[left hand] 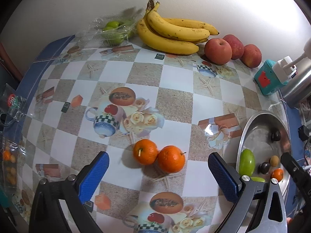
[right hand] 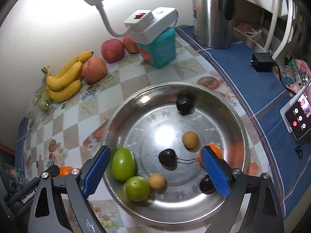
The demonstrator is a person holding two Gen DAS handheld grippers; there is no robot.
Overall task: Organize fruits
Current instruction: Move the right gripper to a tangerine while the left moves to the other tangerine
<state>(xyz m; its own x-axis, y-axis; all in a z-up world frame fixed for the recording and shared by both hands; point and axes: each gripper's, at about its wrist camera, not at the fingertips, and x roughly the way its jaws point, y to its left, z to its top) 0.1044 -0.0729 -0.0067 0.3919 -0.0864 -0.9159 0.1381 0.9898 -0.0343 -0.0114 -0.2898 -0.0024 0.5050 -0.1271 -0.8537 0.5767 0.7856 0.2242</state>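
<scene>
Two oranges [left hand: 145,151] [left hand: 171,161] lie side by side, touching, on the patterned tablecloth. My left gripper [left hand: 157,156] hangs open above them, one blue pad on each side, not touching them. My right gripper [right hand: 155,151] stands open over the steel bowl [right hand: 136,104] with nothing gripped. In the bowl lie two green fruits [right hand: 123,164] [right hand: 137,188], three dark cherries [right hand: 168,157], two tan longans [right hand: 190,139] and a small orange [right hand: 213,149], partly hidden behind my right finger. Bananas [left hand: 171,33], three apples [left hand: 217,51] and wrapped green fruits [left hand: 114,31] sit by the wall.
A teal box [right hand: 163,48] carrying a white power strip with a lamp stands behind the bowl, next to a steel kettle [right hand: 211,13]. A phone on a stand [right hand: 297,116] and a black charger [right hand: 262,60] lie on the blue cloth. A clear plastic box [left hand: 9,161] sits at the table's left edge.
</scene>
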